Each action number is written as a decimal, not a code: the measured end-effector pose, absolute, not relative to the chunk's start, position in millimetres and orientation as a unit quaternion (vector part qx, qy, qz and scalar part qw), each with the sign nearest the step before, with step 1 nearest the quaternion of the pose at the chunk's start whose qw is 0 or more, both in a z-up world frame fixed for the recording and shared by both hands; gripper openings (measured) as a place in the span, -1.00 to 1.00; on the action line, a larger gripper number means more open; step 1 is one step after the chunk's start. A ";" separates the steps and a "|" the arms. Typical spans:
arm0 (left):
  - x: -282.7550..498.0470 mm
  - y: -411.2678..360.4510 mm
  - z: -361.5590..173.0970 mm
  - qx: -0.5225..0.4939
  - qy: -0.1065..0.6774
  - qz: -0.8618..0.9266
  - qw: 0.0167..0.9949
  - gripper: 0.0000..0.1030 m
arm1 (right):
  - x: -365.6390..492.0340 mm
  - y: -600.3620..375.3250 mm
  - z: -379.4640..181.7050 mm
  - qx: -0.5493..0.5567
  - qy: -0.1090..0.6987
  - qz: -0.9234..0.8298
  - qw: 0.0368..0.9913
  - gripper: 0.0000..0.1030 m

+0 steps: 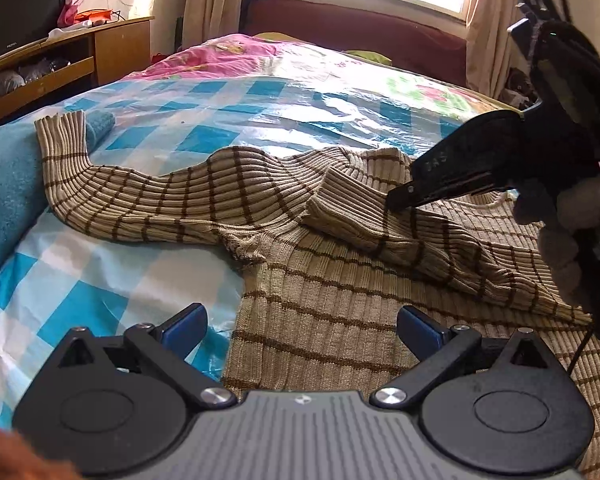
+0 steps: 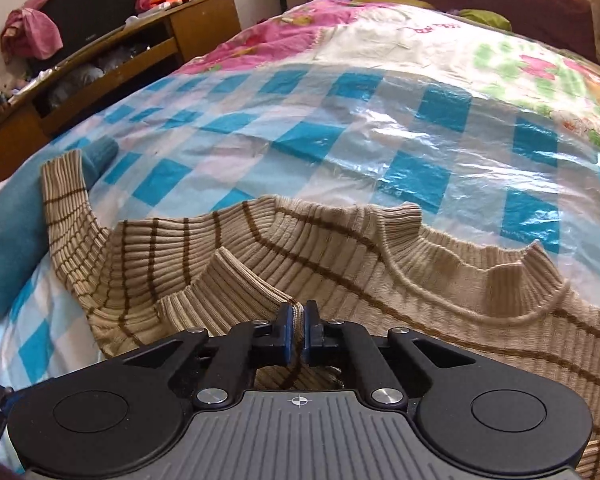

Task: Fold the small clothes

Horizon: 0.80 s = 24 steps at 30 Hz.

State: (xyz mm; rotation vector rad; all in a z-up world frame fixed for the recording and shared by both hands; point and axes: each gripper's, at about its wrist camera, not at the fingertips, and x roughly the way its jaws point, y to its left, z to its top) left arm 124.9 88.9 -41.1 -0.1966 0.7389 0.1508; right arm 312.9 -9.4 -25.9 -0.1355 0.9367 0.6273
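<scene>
The sweater [image 1: 340, 248] is the landmark. Beyond the sweater, the checked plastic sheet [image 1: 228, 120] lies bare and flat up to the pink quilt [image 1: 220, 54], so a gripper can pass there freely. Left of the sweater, a blue towel [image 1: 4, 184] lies under the far sleeve cuff and blocks the bed edge. Right of the sweater, the right gripper [image 1: 400, 196], clamped on the folded sleeve, fills the way. Near the sweater's hem, the sheet is bare.

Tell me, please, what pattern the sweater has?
Beige ribbed knit with thin brown stripes; the sweater shows best in the left wrist view.
</scene>
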 end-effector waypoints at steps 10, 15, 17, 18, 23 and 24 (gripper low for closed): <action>123.7 87.2 -41.6 -0.090 0.354 0.079 0.928 1.00 | 313.5 -7.5 -24.5 -0.077 0.437 0.270 0.854 -0.81; 123.4 86.9 -41.3 -0.088 0.352 0.080 0.929 1.00 | 293.1 -41.9 -0.3 -0.040 0.412 0.256 0.873 -0.74; 123.1 87.4 -40.8 -0.090 0.350 0.080 0.929 1.00 | 280.6 -67.0 7.0 -0.028 0.406 0.242 0.881 -0.74; 123.1 87.8 -40.7 -0.092 0.349 0.079 0.929 1.00 | 274.9 -81.5 8.2 -0.022 0.405 0.227 0.885 -0.74; 123.7 86.7 -41.6 -0.096 0.346 0.076 0.930 1.00 | 255.6 -160.7 -5.9 0.013 0.413 0.128 0.902 -0.74; 125.6 85.6 -41.1 -0.094 0.347 0.078 0.930 1.00 | 256.5 -171.3 -11.1 0.016 0.419 0.114 0.901 -0.74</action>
